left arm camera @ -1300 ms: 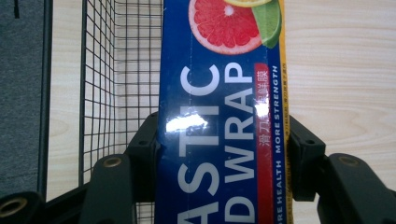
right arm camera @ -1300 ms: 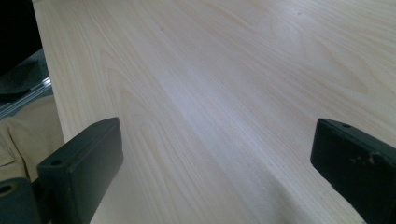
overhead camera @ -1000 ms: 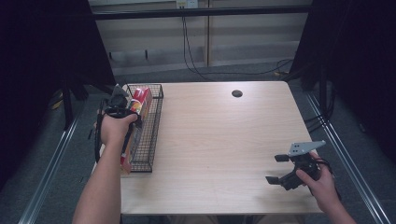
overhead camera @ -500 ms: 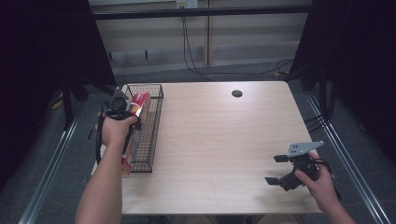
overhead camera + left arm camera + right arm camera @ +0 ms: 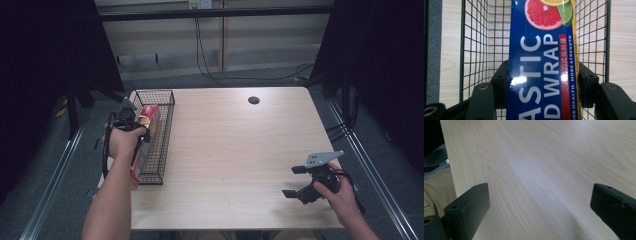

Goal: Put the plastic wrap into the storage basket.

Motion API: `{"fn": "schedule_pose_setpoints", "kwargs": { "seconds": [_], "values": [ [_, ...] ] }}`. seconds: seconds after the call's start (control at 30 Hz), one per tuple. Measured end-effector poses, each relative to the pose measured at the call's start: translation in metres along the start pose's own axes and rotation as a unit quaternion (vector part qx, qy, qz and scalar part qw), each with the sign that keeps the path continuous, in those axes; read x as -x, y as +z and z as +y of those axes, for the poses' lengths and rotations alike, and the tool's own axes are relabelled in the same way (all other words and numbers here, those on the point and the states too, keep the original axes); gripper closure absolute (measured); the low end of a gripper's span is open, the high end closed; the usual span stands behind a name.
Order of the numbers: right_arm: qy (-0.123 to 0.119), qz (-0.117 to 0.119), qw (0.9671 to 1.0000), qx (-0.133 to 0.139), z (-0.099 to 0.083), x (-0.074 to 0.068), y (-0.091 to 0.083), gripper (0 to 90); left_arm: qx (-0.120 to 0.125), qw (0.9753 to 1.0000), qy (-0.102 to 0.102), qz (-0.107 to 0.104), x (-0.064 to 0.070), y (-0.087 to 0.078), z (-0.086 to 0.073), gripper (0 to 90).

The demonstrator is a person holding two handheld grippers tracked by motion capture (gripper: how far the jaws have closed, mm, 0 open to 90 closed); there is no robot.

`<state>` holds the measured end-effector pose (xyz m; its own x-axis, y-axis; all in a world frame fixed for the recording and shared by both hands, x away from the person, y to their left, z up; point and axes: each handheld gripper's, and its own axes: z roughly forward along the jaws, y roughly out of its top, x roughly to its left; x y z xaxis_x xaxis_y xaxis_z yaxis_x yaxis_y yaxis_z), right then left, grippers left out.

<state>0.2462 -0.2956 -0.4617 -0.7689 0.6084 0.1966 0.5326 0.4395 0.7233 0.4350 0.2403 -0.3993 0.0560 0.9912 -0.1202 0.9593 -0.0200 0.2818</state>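
A long plastic wrap box (image 5: 541,65), blue with white lettering and citrus pictures, lies lengthwise in the black wire basket (image 5: 167,95) at the table's left edge. My left gripper (image 5: 134,120) is over the basket and shut on the plastic wrap box (image 5: 148,117); in the left gripper view its jaws press both long sides of the box, and the left gripper (image 5: 541,80) straddles it. My right gripper (image 5: 295,182) rests low over the table's near right corner, open, with bare wood between its jaws in the right gripper view (image 5: 539,205).
The wire basket (image 5: 469,50) has tall mesh walls close around the box. A small dark round hole (image 5: 253,100) sits at the table's far middle. The wooden table (image 5: 235,145) ends near the right hand. Cables run on the floor behind.
The left hand and gripper have shifted slightly toward the near side along the basket with the box. The right gripper has stayed where it was.
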Motion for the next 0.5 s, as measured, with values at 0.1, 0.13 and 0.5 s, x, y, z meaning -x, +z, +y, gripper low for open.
{"fn": "schedule_pose_setpoints", "kwargs": {
  "seconds": [0.1, 0.13, 0.5],
  "values": [
    [-0.001, 0.001, 1.0, 0.0, -0.001, -0.0009, -0.0001, 2.5, -0.005, 1.0, 0.0, -0.001, -0.0006, 0.0036, -0.0003, 42.0],
    [-0.002, 0.002, 1.0, -0.002, -0.0015, -0.0011, 0.0, 2.5, -0.004, 1.0, -0.001, 0.001, -0.0007, 0.0053, -0.0008, 41.9],
    [0.001, -0.001, 1.0, -0.001, -0.0008, -0.0012, 0.0008, 2.5, -0.006, 0.9999, -0.005, 0.01, 0.0003, 0.0073, 0.0, 40.8]
  ]
}}
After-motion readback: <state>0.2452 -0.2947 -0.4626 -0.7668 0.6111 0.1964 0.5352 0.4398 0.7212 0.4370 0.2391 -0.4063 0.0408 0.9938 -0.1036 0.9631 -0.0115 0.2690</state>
